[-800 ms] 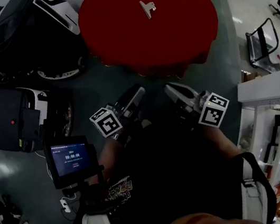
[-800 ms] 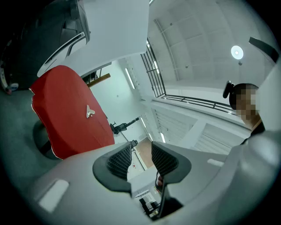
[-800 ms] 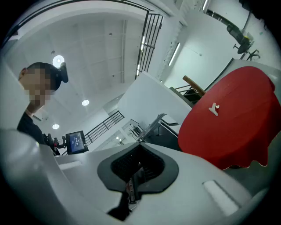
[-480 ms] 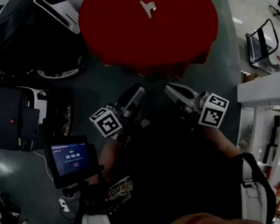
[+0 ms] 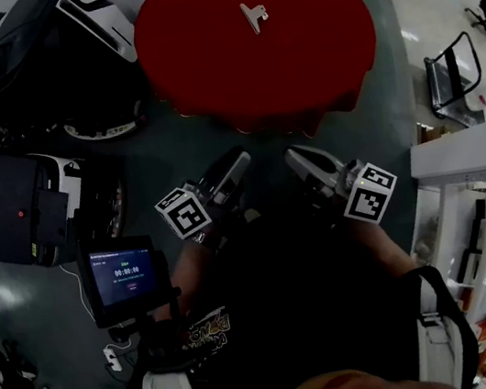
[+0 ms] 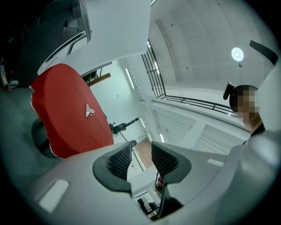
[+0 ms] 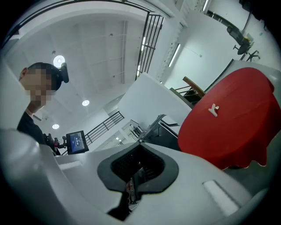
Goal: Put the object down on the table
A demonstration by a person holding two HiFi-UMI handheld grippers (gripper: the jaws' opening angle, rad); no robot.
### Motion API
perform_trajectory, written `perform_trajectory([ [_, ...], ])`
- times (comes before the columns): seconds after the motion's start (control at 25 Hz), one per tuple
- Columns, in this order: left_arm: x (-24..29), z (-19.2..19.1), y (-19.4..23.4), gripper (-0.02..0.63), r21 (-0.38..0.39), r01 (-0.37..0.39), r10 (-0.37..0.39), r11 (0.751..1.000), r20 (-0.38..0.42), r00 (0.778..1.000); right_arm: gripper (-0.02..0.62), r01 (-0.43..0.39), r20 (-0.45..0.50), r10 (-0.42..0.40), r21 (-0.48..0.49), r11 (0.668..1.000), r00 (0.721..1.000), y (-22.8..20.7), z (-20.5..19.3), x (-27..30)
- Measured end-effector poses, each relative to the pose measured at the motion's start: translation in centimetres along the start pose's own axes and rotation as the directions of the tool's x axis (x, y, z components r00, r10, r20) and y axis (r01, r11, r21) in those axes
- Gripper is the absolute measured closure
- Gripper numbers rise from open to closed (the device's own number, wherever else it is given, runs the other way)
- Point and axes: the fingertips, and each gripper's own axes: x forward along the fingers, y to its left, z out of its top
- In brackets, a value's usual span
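Note:
A small metal clip (image 5: pixel 254 16) lies on the round red table (image 5: pixel 200 57), near its far middle. Neither gripper touches it; both are held low, close to my body, short of the table's near edge. In the left gripper view the clip (image 6: pixel 89 111) shows on the red table (image 6: pixel 61 123), and my left gripper (image 6: pixel 141 157) stands open with a narrow empty gap between its pads (image 6: pixel 120 161). My right gripper (image 7: pixel 137 170) is shut, pads together, nothing seen between them. Its view shows the clip (image 7: pixel 214 110) on the table (image 7: pixel 237 132). In the head view they are the left gripper (image 5: pixel 236 163) and the right gripper (image 5: pixel 296 159).
Dark machines and cases (image 5: pixel 34 67) crowd the floor left of the table. A small lit screen (image 5: pixel 124 277) on a stand sits by my left arm. A black chair (image 5: pixel 453 77) and a white shelf unit (image 5: pixel 470 160) stand at the right. Grey floor lies between me and the table.

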Motion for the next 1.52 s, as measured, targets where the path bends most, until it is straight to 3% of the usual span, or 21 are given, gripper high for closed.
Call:
perform_trajectory([
  [0.52,-0.3,0.7,0.6,0.455,-0.017,0.009,-0.008,1.0,0.018,1.0,0.582,0.034,0.041,-0.034,-0.009,0.999,0.999,-1.1,1.5,0.4],
  [0.76,-0.5,1.8,1.5,0.454,0.014,-0.023,0.022,1.0,0.033,0.999,0.58,0.075,0.035,-0.074,-0.018,0.997,0.997,-3.1,2.6,1.4],
  [1.04,3.3,4.0,6.4,0.454,-0.008,-0.095,0.095,0.995,0.056,0.994,0.58,0.081,-0.004,-0.081,0.007,0.997,0.997,-11.0,7.4,4.8],
  [1.28,5.5,6.6,6.4,0.453,0.015,-0.152,0.149,0.988,0.127,0.981,0.578,0.044,-0.053,-0.045,-0.008,0.999,0.998,-13.9,11.5,7.2],
  [1.52,11.0,8.3,9.8,0.453,0.007,-0.194,0.191,0.981,0.149,0.97,0.547,0.054,-0.054,-0.054,-0.016,0.998,0.997,-22.5,17.7,9.9],
])
